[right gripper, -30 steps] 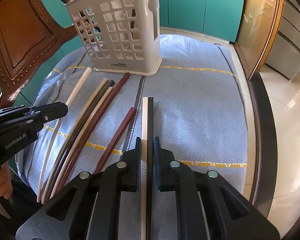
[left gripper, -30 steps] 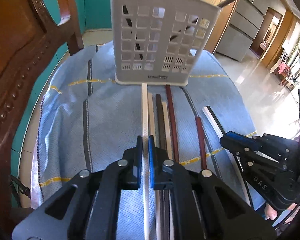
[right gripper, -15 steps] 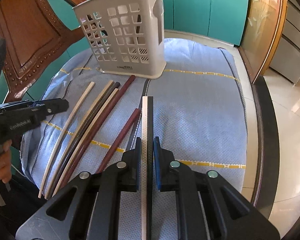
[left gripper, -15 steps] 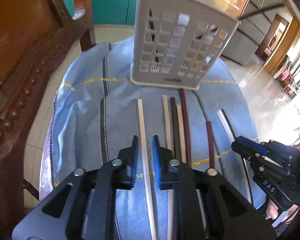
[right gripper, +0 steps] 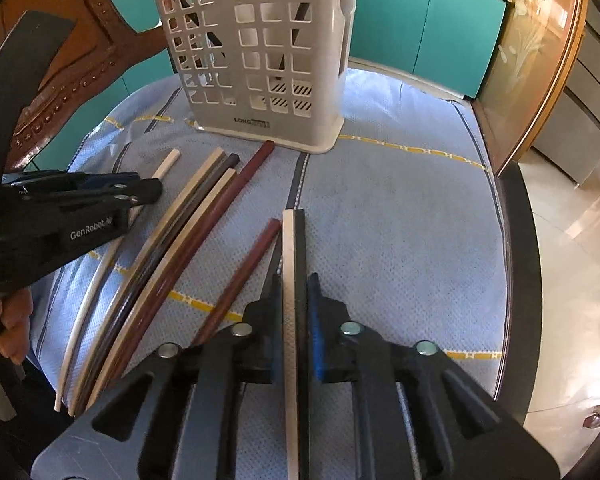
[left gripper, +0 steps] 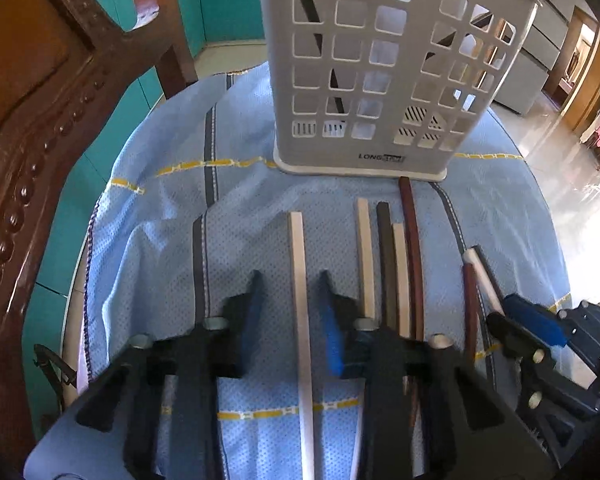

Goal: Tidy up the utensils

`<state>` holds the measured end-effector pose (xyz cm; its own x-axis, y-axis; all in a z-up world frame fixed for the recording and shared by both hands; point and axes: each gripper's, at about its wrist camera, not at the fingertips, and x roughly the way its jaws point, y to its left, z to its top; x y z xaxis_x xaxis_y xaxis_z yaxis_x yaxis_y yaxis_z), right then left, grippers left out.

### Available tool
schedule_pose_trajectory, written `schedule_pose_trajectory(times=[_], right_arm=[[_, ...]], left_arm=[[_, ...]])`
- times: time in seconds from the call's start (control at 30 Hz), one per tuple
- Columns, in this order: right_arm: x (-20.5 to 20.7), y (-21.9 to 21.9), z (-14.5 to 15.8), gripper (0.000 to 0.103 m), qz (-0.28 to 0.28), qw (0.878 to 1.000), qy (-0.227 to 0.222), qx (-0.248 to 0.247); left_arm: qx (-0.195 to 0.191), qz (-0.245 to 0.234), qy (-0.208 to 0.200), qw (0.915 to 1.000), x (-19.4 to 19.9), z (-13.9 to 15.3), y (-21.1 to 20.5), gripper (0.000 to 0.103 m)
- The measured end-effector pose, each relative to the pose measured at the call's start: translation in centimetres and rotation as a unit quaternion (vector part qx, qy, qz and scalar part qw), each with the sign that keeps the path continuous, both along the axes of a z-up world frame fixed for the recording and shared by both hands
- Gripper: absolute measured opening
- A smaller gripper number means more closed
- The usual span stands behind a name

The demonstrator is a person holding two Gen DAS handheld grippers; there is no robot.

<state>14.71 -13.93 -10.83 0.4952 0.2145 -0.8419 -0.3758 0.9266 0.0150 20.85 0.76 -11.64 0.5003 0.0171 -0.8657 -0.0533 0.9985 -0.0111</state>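
Blue-clothed desk (left gripper: 148, 216): left hand-held gripper (left gripper: 292, 320) wide around white chopstick (left gripper: 300, 280); right hand-held gripper (right gripper: 294, 312) narrow, pinching white-black pair (right gripper: 294, 248). Carry toward basket (right gripper: 260, 48), 12 o'clock.

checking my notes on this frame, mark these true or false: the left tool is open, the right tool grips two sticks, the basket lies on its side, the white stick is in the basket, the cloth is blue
1. The left tool is open. True: its jaws stand apart on either side of the white stick.
2. The right tool grips two sticks. True: a pale and black pair.
3. The basket lies on its side. False: it stands upright.
4. The white stick is in the basket. False: it lies on the cloth, short of the basket.
5. The cloth is blue. True.
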Motion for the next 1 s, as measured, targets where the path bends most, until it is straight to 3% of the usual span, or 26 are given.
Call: schedule_pose_trajectory(times=[0.13,0.33,0.67,0.9,1.0], right_arm=[[0.0,-0.6,0.8,0.012,-0.01,1.0,-0.015,0.019],[-0.7,-2.1,3.9,0.013,-0.006,0.994,-0.062,0.088],[0.3,-4.9,4.4,0.014,-0.052,0.99,-0.055,0.122],[1.0,-5.4,3.7,0.015,-0.064,0.991,-0.036,0.11],[1.0,-4.1,2.8,0.015,-0.046,0.996,-0.02,0.077]], left_arm=[[-0.012,-0.002,-0.005,0.9999,-0.2,0.1,0.0,0.007],[-0.025,-0.016,-0.03,0.9991,-2.2,2.2,0.5,0.007],[-0.034,-0.03,-0.04,0.9981,-4.4,3.6,1.5,0.007],[-0.038,-0.025,-0.037,0.9983,-4.1,3.7,2.1,0.007],[-0.037,-0.024,-0.031,0.9985,-3.8,3.3,1.8,0.007]])
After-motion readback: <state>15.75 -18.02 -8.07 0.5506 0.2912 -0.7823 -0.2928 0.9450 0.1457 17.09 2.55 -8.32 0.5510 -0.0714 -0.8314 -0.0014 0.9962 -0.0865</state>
